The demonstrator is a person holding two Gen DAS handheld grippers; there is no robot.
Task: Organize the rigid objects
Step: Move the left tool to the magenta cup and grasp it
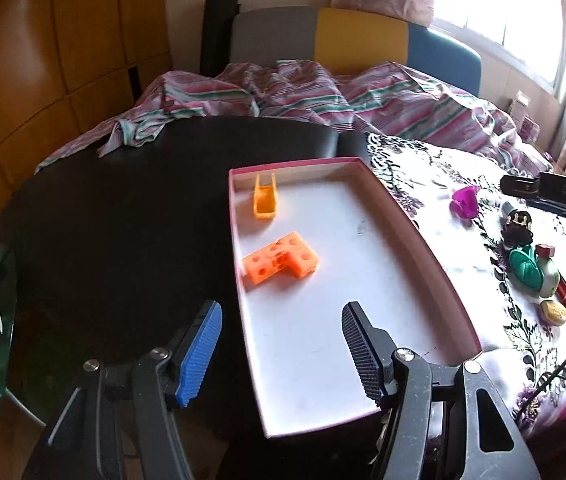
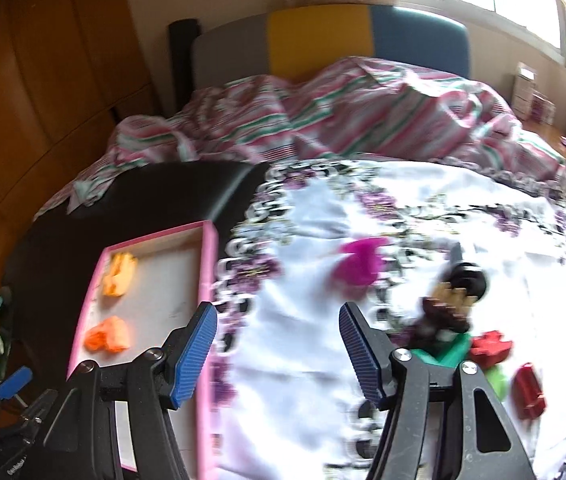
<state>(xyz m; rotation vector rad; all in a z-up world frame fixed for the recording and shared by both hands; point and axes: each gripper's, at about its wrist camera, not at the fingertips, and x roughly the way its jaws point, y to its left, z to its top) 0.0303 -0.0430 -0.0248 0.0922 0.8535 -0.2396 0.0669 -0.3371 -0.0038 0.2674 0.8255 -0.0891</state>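
Black tabletop [image 1: 123, 208] at left; left gripper [image 1: 281, 354] released, nothing btwn jaws, over near end of pink-rimmed white tray [image 1: 415, 224] w/ orange holed L-block [image 1: 281, 262] & orange U-clip [image 1: 265, 200] at far-left. Right gripper [image 2: 279, 356] also released, empty, over floral cloth [image 2: 303, 360]; magenta plastic piece [image 2: 357, 266], red blocks [image 2: 529, 390] further right.

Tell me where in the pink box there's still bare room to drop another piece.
The pink box is bare along its right side and near end, beyond the orange holed block. Its far left corner holds the orange U-shaped piece. Outside, the floral cloth is crowded at the right with small toys.
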